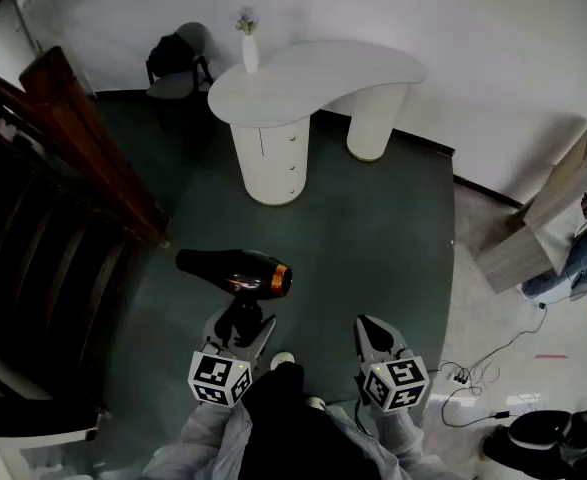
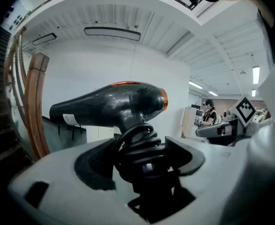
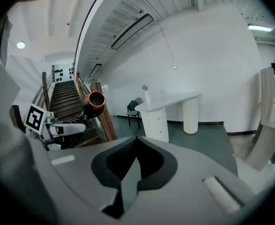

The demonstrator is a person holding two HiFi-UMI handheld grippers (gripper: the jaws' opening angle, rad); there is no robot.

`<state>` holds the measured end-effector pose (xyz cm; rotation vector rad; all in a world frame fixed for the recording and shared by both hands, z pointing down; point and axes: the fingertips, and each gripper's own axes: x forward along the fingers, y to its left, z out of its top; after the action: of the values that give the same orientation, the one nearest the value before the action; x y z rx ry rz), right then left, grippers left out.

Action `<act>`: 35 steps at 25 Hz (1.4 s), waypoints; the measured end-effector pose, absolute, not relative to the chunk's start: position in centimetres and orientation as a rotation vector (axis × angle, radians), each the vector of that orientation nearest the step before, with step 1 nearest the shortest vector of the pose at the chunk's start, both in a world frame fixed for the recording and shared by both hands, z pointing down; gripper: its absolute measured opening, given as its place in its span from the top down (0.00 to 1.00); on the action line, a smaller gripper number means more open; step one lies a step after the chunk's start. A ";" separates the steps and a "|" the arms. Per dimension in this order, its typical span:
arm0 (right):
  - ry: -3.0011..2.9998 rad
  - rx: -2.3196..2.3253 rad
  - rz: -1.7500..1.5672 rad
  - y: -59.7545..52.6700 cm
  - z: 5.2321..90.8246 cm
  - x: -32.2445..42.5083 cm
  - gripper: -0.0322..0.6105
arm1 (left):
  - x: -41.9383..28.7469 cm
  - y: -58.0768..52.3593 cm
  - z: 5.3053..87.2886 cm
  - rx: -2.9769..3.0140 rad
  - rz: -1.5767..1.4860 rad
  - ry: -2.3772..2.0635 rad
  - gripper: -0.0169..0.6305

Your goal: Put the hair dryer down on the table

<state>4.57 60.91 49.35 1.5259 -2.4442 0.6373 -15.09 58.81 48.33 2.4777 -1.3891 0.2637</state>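
One black hair dryer [image 1: 235, 271], orange-ringed, cord-wrapped handle clenched in left gripper [image 1: 243, 330]; right gripper [image 1: 367, 331] jaws together.

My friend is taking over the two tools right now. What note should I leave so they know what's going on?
Tools: the left tool is shut on the hair dryer, gripping its handle where the cord is wound round it. The right tool has its jaws together with nothing in them.
Things: the hair dryer is held up off the green floor, barrel roughly level. The white table is ahead, apart from it, with a vase at its left end.
Done: the dryer is in hand.
Left: carry it to the table, set it on a bare part and open the left tool.
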 end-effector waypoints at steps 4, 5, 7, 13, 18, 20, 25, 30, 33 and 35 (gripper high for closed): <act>-2.445 1.521 0.617 65.9 49.8 6.8 0.94 | -13.0 63.6 48.8 2.469 0.242 -1.377 0.47; -2.446 1.526 0.614 66.9 49.9 7.3 0.94 | -12.6 64.6 48.9 2.469 0.245 -1.382 0.47; -2.445 1.539 0.606 68.5 50.1 8.2 0.94 | -12.1 66.4 49.1 2.468 0.248 -1.391 0.47; -2.466 1.580 0.580 70.9 49.5 10.1 0.94 | -11.0 69.2 48.2 2.484 0.213 -1.428 0.47; -2.470 1.589 0.568 69.1 49.0 10.6 0.94 | -10.9 67.5 47.4 2.493 0.181 -1.469 0.47; -2.477 1.583 0.573 67.9 49.0 10.3 0.94 | -11.1 66.1 47.7 2.477 0.187 -1.479 0.47; -2.479 1.565 0.578 62.5 49.2 9.4 0.94 | -11.7 60.4 48.2 2.467 0.200 -1.482 0.47; -2.485 1.555 0.585 54.4 48.6 7.5 0.94 | -13.4 52.5 47.4 2.476 0.209 -1.485 0.47; -2.503 1.552 0.555 49.1 47.5 6.1 0.94 | -14.6 47.4 46.6 2.489 0.210 -1.486 0.47; -2.516 1.560 0.544 45.7 47.1 5.3 0.94 | -15.3 44.1 46.2 2.504 0.213 -1.493 0.47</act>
<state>5.32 45.69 47.12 1.5604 -2.5163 0.5436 -15.29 44.06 46.17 2.5043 -1.4930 0.2126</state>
